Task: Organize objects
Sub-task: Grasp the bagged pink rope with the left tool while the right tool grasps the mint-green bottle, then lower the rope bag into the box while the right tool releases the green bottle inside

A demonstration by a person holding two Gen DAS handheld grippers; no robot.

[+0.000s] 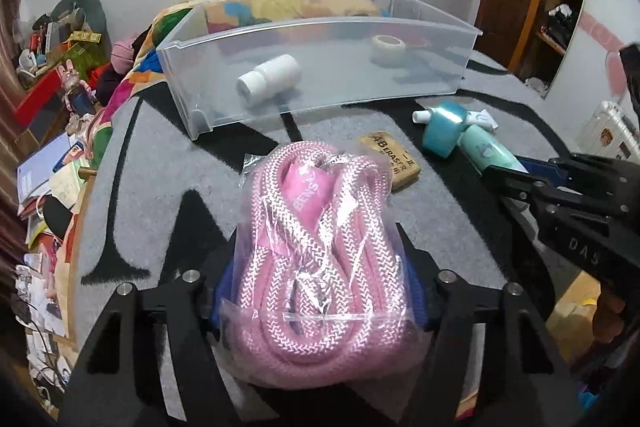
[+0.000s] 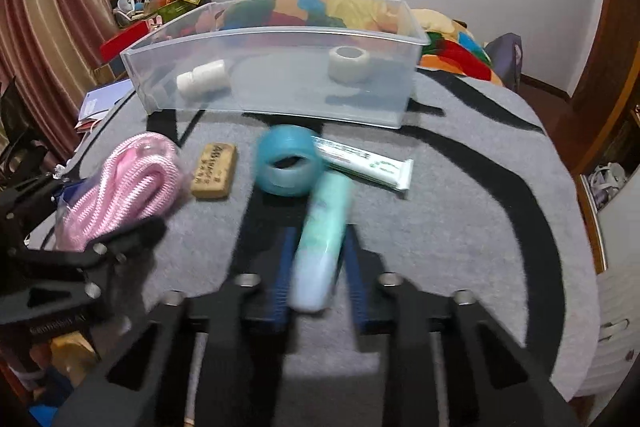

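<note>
Left wrist view: the left gripper clamps the bagged pink rope, while the right gripper pinches a mint bottle. Both seem mid-pickup; next, each likely needs carrying over the bin wall and releasing inside.

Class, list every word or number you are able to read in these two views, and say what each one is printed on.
"4B ERASER": tan eraser.
"BENS", rest hidden: pink tag on the bagged pink rope.
"DAS": right claw body.
Toothpaste tube print: too blurred.
Mint bottle label: too blurred.

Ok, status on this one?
Left gripper shut on rope. Right gripper around green bottle, grip unclear. Bin ahead, path open.
</note>
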